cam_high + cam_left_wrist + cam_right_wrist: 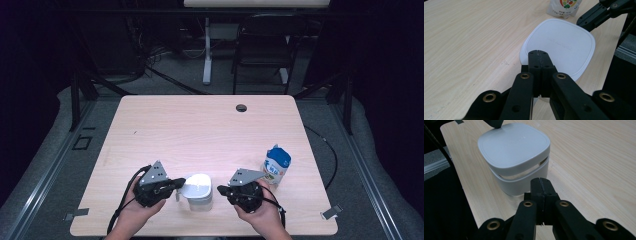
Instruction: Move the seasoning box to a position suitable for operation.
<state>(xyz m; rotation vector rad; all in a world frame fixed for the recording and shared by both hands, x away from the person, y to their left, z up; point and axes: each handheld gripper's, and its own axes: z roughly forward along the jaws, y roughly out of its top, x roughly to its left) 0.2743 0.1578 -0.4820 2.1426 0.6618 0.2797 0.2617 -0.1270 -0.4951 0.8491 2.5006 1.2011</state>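
Clearly the work centres on the white box on the desk, and it looks to be at an early or in-between stage. Starting at the left, the left tongs are pressed fully together with nothing between them; the left gripper view shows the tips resting over the near edge of the lid, right at or on it, though whether they bear down I cannot tell. The box stands between the two pairs of tongs, just ahead of each. Its lid sits slightly raised: the right gripper view shows a narrow gap between lid and base along the near side, so the lid seems neither properly seated nor lifted off.

Further right, the right tongs are also shut and empty, their tips just short of the box's lower wall and apparently not touching it. Beyond them, off to their far side, a pouch with a blue cap stands upright on the desk, untouched and apart from the box.

My judgement is that nothing is gripped yet and the lid is what is being dealt with: either pressing it home or prising it open remains, and the pouch has yet to be handled.
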